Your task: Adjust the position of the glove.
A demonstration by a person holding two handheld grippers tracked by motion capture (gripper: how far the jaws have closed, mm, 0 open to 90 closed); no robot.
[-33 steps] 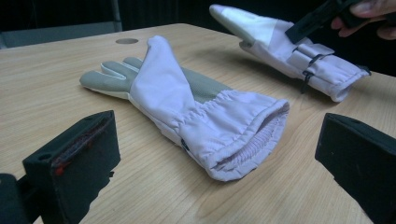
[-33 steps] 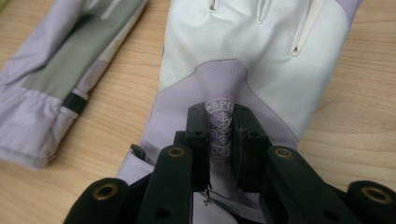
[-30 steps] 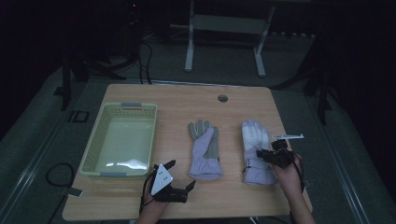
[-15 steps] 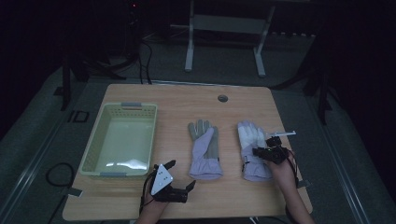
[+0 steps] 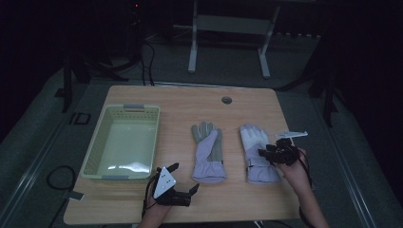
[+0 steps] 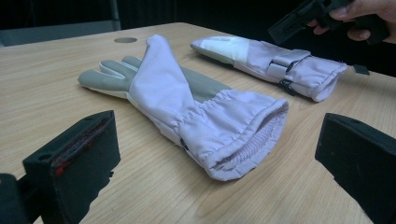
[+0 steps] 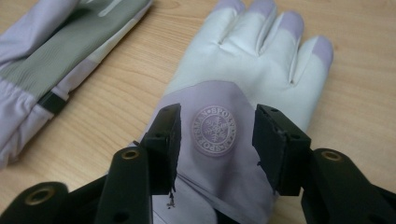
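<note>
Two lilac gloves lie side by side on the wooden table. The left glove point(image 5: 208, 153) point(image 6: 187, 102) point(image 7: 60, 51) lies grey palm up, its cuff toward me. The right glove point(image 5: 256, 152) point(image 6: 275, 63) point(image 7: 252, 56) lies back up, with white fingers and a round snowflake badge. My right gripper point(image 5: 266, 153) point(image 7: 215, 135) hovers just over that badge. Its jaws have just been opening and stand apart on either side of the badge, pinching nothing. My left gripper point(image 5: 184, 178) point(image 6: 215, 135) rests open near the front edge, facing the left glove's cuff.
A pale green basket point(image 5: 95, 152) stands at the table's left with nothing in it. A small white flat piece point(image 5: 291, 135) lies by the right edge. A round hole point(image 5: 226, 100) sits near the far edge. A metal stand point(image 5: 228, 42) stands beyond the table.
The right gripper's jaws have spread apart over the right glove's back, and that hand has edged slightly away from me. The left gripper has stayed put.
</note>
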